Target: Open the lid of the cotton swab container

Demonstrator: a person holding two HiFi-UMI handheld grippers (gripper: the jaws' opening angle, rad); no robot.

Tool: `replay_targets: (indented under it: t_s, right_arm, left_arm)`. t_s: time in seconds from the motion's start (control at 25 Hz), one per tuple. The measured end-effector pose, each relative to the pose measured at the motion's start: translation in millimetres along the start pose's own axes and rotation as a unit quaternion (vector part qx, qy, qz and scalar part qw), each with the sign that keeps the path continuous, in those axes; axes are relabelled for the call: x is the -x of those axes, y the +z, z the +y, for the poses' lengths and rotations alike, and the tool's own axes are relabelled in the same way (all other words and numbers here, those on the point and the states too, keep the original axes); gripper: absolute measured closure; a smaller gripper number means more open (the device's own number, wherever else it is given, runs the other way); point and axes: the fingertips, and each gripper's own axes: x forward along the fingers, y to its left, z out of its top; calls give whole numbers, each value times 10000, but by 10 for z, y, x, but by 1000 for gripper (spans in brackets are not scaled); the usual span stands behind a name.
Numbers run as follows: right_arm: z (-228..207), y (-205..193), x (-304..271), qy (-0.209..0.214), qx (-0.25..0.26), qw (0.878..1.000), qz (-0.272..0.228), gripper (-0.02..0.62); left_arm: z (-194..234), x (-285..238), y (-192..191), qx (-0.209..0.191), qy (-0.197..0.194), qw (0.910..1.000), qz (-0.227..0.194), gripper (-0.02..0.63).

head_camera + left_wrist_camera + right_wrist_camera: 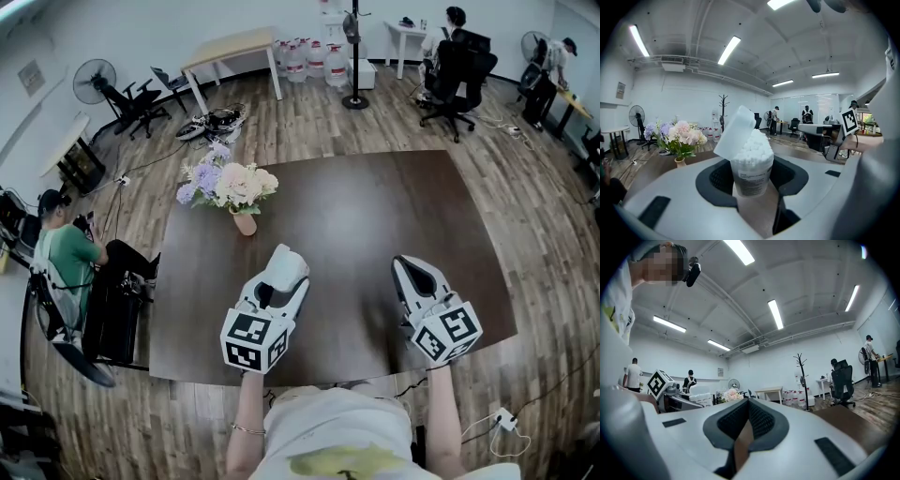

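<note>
Cotton swab container (285, 264): head view has it at the front of the left claw (278, 284), over the near half of the dark tabletop (375, 211). It is well apart from the flower vase (244, 223) at the far left. Right claw (413, 273) sits off to the right, apart from the container. Whether the cup's base rests on the tabletop can't be told from here.

Left gripper view: left claw grips the container, 2 jaws pressed on its lower wall either side of the label, cup roughly upright. Lid (735, 133) is flipped up and tilted to the left, apparently joined at the rim on that side. Swabs (753, 144) are heaped above the rim, exposed. Judgement: task looks essentially done.

Right gripper view: right claw closed, jaws together, nothing between them. Only the room shows beyond.

Handling, judged: light, thin plastic cup, smooth so likely slippery, and the wall will probably flex if squeezed hard. Best hold is the present one, low on the body under the rim, moderate force. Lid reads as a small stiff flap, so push at its free edge, not the hinge side. Keep it upright, since with the lid up any tipping would spill swabs.
</note>
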Motion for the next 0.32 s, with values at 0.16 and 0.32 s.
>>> replay_targets:
  t_s: [0.16, 0.32]
  right_arm:
    - [-23, -8, 24, -75, -1, 10000, -13, 575]
    - [-43, -22, 28, -136, 25, 9999, -6, 575]
  left_arm:
    - [-22, -6, -23, 0, -31, 10000, 56, 394]
    - [-20, -14, -32, 0, -80, 9999, 91, 395]
